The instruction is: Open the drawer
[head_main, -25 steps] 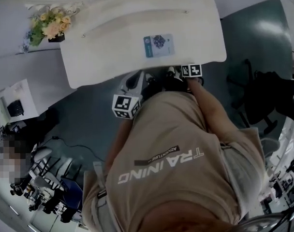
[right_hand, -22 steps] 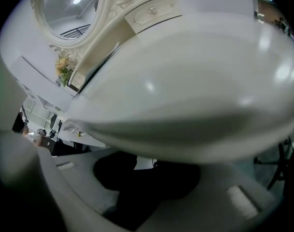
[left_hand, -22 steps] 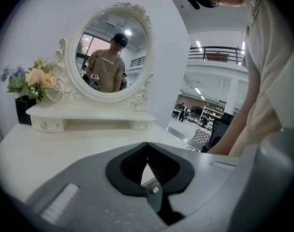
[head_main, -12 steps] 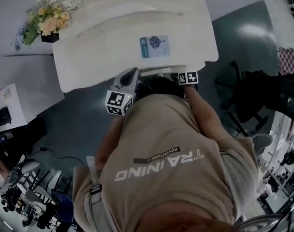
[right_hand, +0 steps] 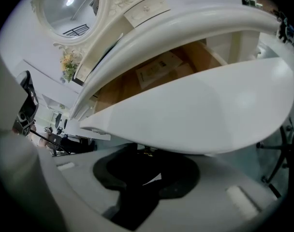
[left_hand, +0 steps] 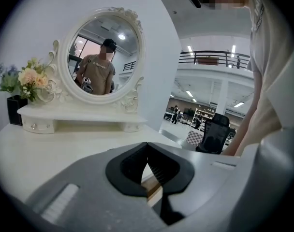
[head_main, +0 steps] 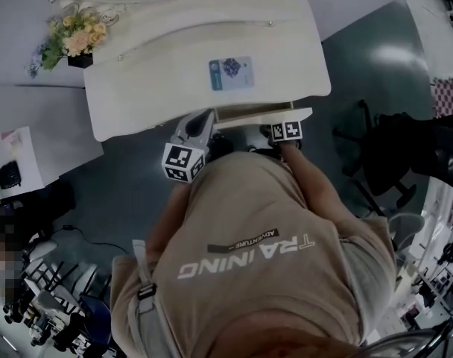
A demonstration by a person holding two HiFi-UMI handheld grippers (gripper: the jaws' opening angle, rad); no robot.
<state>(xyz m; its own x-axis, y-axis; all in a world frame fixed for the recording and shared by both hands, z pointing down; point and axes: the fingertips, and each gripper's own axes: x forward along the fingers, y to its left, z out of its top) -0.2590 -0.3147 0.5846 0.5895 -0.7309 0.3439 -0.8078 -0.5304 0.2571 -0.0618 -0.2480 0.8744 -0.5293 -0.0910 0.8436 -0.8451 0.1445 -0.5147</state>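
The white dressing table [head_main: 159, 80] has its drawer [head_main: 265, 114] pulled a short way out from under the top's front edge. In the right gripper view the curved white drawer front [right_hand: 210, 115] fills the middle, with the wooden inside [right_hand: 161, 69] showing behind it. My right gripper [right_hand: 146, 166] sits under that front, shut on the small drawer knob [right_hand: 146, 152]; its marker cube [head_main: 286, 130] shows in the head view. My left gripper [head_main: 199, 124] hovers at the table's front edge left of the drawer, its jaws [left_hand: 148, 170] shut on nothing.
On the table top lie a blue-and-white card [head_main: 230, 73] and a flower pot [head_main: 68, 42]; an oval mirror [left_hand: 106, 57] stands at the back. A black office chair [head_main: 394, 151] is to the right, a white side desk [head_main: 33, 118] to the left.
The drawer front has come out from under the table top, and my right gripper has drawn back toward the person with it. The left gripper has shifted a little along the table edge.
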